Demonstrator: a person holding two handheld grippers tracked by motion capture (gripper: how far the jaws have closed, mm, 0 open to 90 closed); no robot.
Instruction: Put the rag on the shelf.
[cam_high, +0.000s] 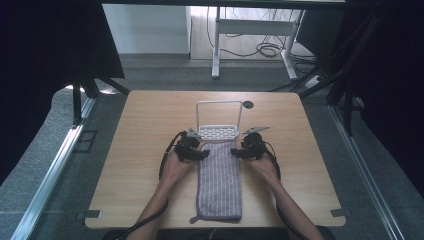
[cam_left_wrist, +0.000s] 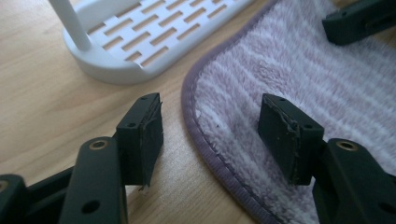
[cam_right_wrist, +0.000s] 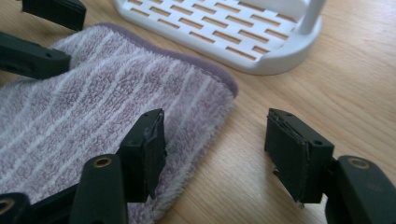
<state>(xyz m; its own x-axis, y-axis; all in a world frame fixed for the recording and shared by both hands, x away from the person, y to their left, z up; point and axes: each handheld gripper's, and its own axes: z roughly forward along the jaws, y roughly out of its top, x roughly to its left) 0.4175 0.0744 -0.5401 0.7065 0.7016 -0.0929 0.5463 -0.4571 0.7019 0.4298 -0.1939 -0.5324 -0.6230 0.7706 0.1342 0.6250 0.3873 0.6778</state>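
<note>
The left claw (cam_high: 206, 154) stands wide open and grips nothing. In the left gripper view (cam_left_wrist: 210, 135) one jaw rests on the bare tabletop (cam_left_wrist: 56, 107) and the other on the towel (cam_left_wrist: 299, 79), so the towel's purple-edged corner lies in the gap between them. Just ahead of this claw, beyond the corner, sits the white slotted rack (cam_left_wrist: 140, 42), close to the towel's edge.

The right claw (cam_high: 234, 153) is likewise wide open and empty. In the right gripper view (cam_right_wrist: 215, 149) one jaw sits on the towel (cam_right_wrist: 93, 112) and the other on the tabletop (cam_right_wrist: 364, 84), straddling the towel's other far corner. The rack (cam_right_wrist: 224, 32) lies just ahead of this claw too, and the left claw's jaws show across the towel from it.

From the high view, the towel (cam_high: 220, 185) lies flat between the two claws and runs back from them toward the person, whose hands hold the claws at its far corners. The rack (cam_high: 218, 131), with its tall wire handle, stands just beyond both claws on the tabletop (cam_high: 145, 140).
</note>
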